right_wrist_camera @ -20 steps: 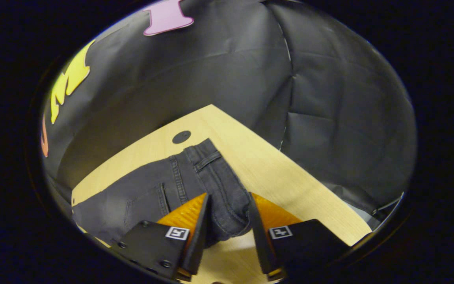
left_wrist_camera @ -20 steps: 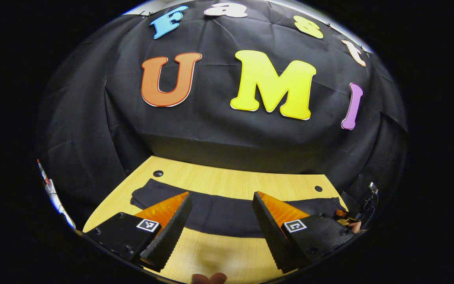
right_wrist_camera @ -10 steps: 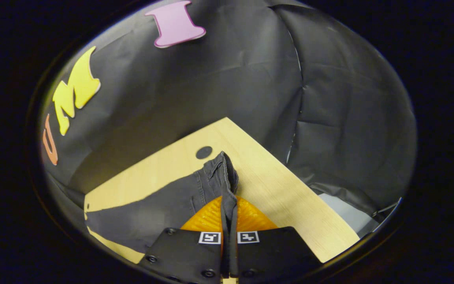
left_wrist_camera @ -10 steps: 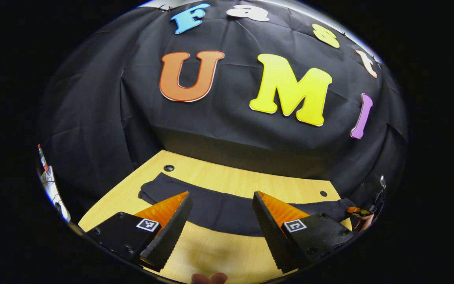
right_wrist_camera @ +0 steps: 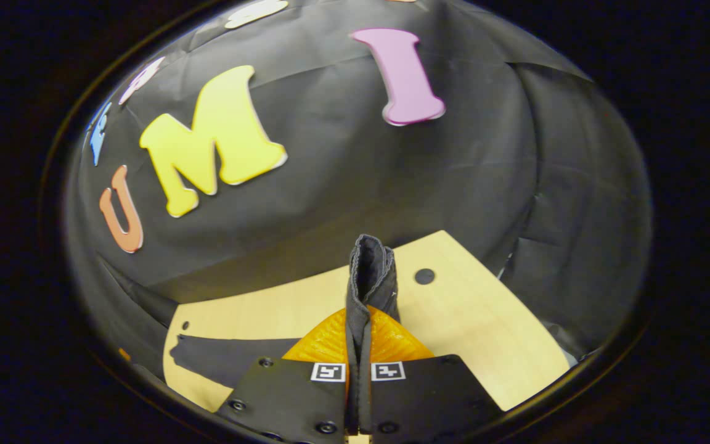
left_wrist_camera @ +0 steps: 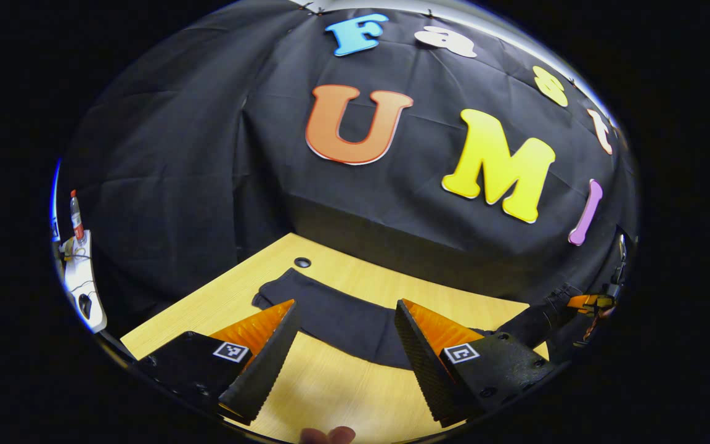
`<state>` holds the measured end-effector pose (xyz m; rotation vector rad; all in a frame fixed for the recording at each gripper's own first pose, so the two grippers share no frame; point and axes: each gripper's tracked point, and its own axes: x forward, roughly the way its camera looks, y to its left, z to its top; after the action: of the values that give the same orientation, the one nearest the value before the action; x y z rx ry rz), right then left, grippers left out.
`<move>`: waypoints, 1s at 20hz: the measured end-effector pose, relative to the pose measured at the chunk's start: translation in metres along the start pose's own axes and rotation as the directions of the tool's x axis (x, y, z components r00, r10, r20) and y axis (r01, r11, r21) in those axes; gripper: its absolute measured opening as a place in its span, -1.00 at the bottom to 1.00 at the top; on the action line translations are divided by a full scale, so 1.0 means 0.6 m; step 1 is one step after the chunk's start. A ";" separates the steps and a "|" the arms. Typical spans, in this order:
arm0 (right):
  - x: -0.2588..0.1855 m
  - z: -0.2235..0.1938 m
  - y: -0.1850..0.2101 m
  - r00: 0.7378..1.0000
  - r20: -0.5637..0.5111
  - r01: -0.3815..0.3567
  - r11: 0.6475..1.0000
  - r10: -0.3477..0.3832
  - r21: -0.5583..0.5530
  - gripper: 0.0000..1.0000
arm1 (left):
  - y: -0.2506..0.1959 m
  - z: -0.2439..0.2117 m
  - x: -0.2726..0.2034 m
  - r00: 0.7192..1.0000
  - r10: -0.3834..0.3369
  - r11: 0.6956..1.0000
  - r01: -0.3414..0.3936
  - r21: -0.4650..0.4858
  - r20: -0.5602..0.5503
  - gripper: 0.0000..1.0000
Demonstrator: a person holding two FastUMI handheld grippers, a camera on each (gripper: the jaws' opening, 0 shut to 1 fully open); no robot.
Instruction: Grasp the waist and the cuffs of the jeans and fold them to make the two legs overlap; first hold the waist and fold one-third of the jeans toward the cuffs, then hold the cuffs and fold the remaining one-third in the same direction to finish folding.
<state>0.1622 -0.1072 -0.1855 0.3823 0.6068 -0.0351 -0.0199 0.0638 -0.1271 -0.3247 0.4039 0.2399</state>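
Right hand-held gripper point(right_wrist_camera: 359, 345) pinches jeans point(right_wrist_camera: 368, 271) waist, raised off counter point(right_wrist_camera: 484, 333); left hand-held gripper point(left_wrist_camera: 346, 351) spread, cuffs just beyond.

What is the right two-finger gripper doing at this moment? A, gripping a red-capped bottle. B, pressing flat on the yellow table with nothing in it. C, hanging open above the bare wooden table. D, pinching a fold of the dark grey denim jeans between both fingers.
D: in the right gripper view the right gripper has its fingers closed together on a raised fold of the dark grey denim jeans.
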 end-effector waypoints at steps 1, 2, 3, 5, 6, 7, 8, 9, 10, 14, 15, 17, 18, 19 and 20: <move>0.001 -0.006 0.054 1.000 -0.001 -0.026 1.000 0.026 -0.011 -0.91 | 0.015 -0.005 -0.004 1.000 0.008 1.000 -0.008 0.001 -0.002 0.98; 0.004 -0.014 0.106 0.999 -0.002 -0.054 0.998 0.054 -0.033 -0.92 | 0.030 -0.008 -0.009 1.000 0.012 1.000 -0.012 0.000 -0.005 0.98; 0.005 -0.027 0.144 0.997 -0.009 -0.077 0.996 0.076 -0.052 -0.95 | 0.046 -0.010 -0.014 1.000 0.019 1.000 -0.019 -0.002 -0.003 0.97; 0.014 -0.065 0.234 0.991 -0.035 -0.131 0.986 0.128 -0.098 -0.99 | 0.081 -0.006 -0.027 0.999 0.041 0.999 -0.041 -0.003 0.008 0.97; 0.025 -0.089 0.274 0.988 -0.056 -0.152 0.981 0.146 -0.121 -0.99 | 0.098 -0.005 -0.034 0.999 0.045 0.999 -0.045 -0.008 0.012 0.97; 0.030 -0.121 0.307 0.984 -0.079 -0.168 0.976 0.158 -0.141 -0.99 | 0.114 -0.005 -0.041 0.998 0.053 0.998 -0.052 -0.017 0.017 0.98; 0.046 -0.153 0.334 0.981 -0.101 -0.179 0.970 0.164 -0.162 -0.99 | 0.129 -0.006 -0.047 0.998 0.061 0.998 -0.060 -0.031 0.017 0.97; 0.065 -0.188 0.361 0.979 -0.126 -0.186 0.963 0.163 -0.198 -0.99 | 0.145 -0.008 -0.050 0.997 0.072 0.996 -0.072 -0.046 0.017 0.97; 0.082 -0.223 0.378 0.976 -0.149 -0.191 0.952 0.159 -0.237 -0.99 | 0.163 -0.012 -0.052 0.996 0.090 0.994 -0.089 -0.057 0.011 0.97; 0.154 -0.390 0.430 0.964 -0.247 -0.190 0.909 0.101 -0.371 -0.99 | 0.221 -0.038 -0.059 0.990 0.137 0.984 -0.138 -0.109 -0.018 0.98; 0.168 -0.428 0.434 0.962 -0.263 -0.184 0.895 0.078 -0.406 -1.00 | 0.236 -0.048 -0.059 0.988 0.149 0.981 -0.151 -0.119 -0.027 0.98; 0.189 -0.475 0.435 0.957 -0.287 -0.163 0.876 0.029 -0.454 -0.99 | 0.257 -0.059 -0.057 0.985 0.168 0.974 -0.173 -0.146 -0.043 0.98; 0.201 -0.489 0.435 0.958 -0.287 -0.151 0.864 0.008 -0.479 -0.99 | 0.264 -0.063 -0.057 0.984 0.172 0.970 -0.177 -0.165 -0.044 0.98; 0.209 -0.502 0.435 0.959 -0.285 -0.139 0.851 -0.013 -0.507 -1.00 | 0.273 -0.066 -0.055 0.983 0.176 0.966 -0.182 -0.185 -0.047 0.98; 0.217 -0.514 0.435 0.959 -0.283 -0.130 0.834 -0.033 -0.536 -0.98 | 0.281 -0.069 -0.053 0.982 0.181 0.961 -0.188 -0.205 -0.052 0.98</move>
<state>0.1373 0.2568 -0.4024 -0.1685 0.8566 0.2473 -0.1115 0.1992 -0.1938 -0.4991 0.4431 0.4623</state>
